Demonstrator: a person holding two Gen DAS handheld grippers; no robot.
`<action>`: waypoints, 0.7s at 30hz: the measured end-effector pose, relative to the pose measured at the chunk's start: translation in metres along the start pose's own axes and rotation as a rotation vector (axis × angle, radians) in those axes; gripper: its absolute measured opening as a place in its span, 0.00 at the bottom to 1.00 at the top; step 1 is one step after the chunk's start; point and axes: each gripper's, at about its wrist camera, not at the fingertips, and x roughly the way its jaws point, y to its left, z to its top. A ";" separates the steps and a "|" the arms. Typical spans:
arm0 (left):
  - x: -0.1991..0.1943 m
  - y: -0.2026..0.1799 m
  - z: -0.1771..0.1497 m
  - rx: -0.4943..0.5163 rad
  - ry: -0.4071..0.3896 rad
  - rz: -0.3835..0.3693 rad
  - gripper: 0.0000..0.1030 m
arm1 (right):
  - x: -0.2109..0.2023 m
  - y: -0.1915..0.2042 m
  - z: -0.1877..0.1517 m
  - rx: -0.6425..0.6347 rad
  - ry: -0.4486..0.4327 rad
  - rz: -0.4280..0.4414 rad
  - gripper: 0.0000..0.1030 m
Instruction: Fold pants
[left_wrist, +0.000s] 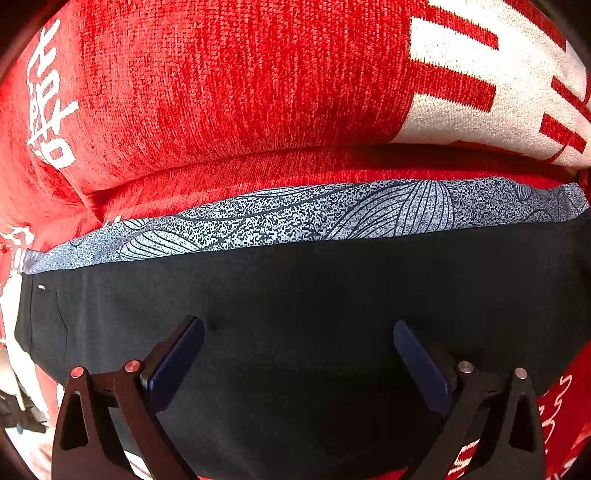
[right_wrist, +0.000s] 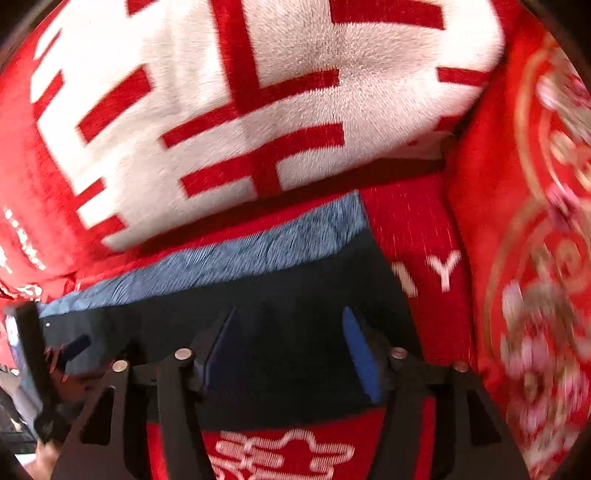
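A: So, your left gripper (left_wrist: 299, 328) points down at the dark navy cloth pants (left_wrist: 295, 295). Its two blue pads (left_wrist: 177, 362) stand wide apart, and nothing is between them but the flat cloth under them.

B: And your right gripper (right_wrist: 288, 325)?

A: Your right one is over the dark pants (right_wrist: 280, 332) too. Its pads are partly apart. I cannot see them pinching any cloth.

B: Where do the pants lie?

A: They lie flat on a fuzzy red blanket with white letters (left_wrist: 221, 92). Along the far edge of the pants runs a speckled grey-blue band with thin line drawings (left_wrist: 332, 214). In your right view the pants end just past the right pad, and red blanket (right_wrist: 413, 236) shows beside them.

B: Anything else?

A: Just past the band sits a big white patch with red bars (right_wrist: 240, 92) on the blanket. That view is a bit blurry.
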 end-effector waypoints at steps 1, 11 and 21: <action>0.004 -0.002 0.000 0.000 -0.001 0.001 1.00 | -0.002 0.002 -0.009 -0.003 0.003 0.003 0.61; 0.005 -0.003 -0.002 0.012 -0.004 0.006 1.00 | 0.003 0.004 -0.042 0.030 0.037 0.044 0.61; 0.001 -0.006 -0.004 0.018 -0.020 0.021 1.00 | -0.009 -0.003 -0.071 0.082 0.034 0.107 0.63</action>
